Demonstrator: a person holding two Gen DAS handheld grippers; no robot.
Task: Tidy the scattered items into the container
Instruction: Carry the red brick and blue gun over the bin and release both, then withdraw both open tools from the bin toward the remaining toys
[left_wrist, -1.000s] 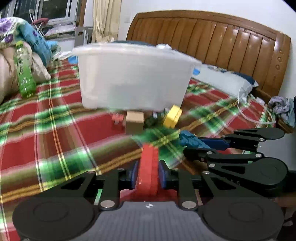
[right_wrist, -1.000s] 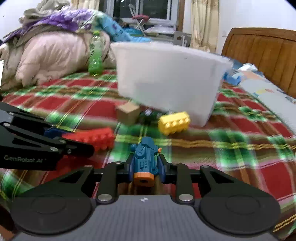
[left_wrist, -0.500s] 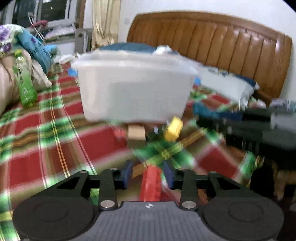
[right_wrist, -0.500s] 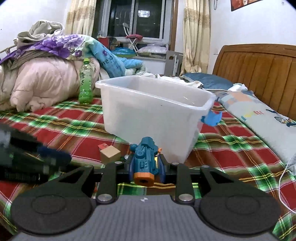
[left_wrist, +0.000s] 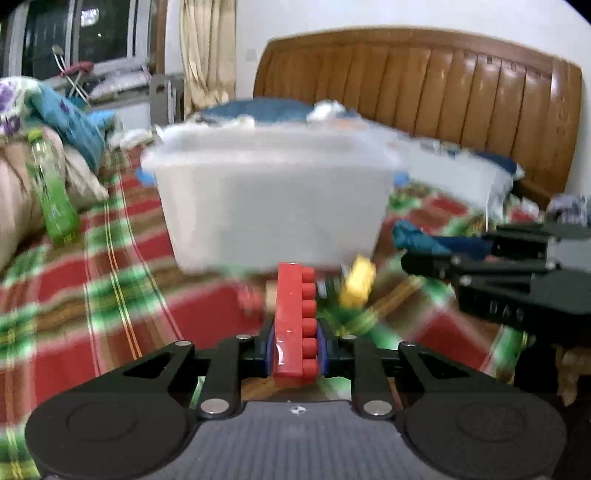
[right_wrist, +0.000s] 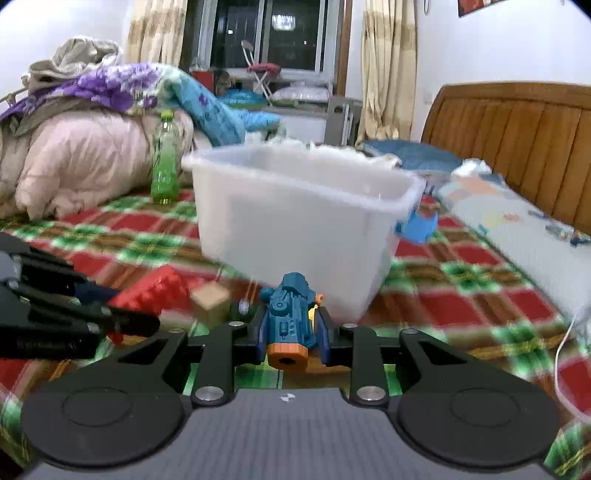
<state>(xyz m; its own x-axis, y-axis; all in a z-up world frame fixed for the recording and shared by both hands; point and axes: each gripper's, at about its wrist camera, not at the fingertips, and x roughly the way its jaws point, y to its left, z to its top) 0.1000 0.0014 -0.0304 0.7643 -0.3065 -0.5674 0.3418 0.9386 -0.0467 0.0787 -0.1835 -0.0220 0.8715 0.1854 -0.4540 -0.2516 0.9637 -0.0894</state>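
Observation:
My left gripper (left_wrist: 295, 345) is shut on a long red brick (left_wrist: 293, 317) and holds it above the plaid bed, in front of the white plastic bin (left_wrist: 269, 199). My right gripper (right_wrist: 290, 334) is shut on a blue toy with an orange end (right_wrist: 288, 319), also lifted, facing the bin (right_wrist: 295, 225). A yellow brick (left_wrist: 356, 284) and a wooden cube (right_wrist: 210, 301) lie on the bed at the bin's near wall. The left gripper with the red brick (right_wrist: 155, 291) shows at the left of the right wrist view.
A green bottle (right_wrist: 164, 162) stands against piled quilts (right_wrist: 85, 147) at the back left. A wooden headboard (left_wrist: 443, 99) and a pillow (right_wrist: 517, 229) lie to the right. A blue item (right_wrist: 417, 225) sits behind the bin. A white cable (right_wrist: 565, 339) trails at right.
Both grippers have risen from the bed with their toys held. The red brick now points up toward the bin, and both views have moved closer to the bin.

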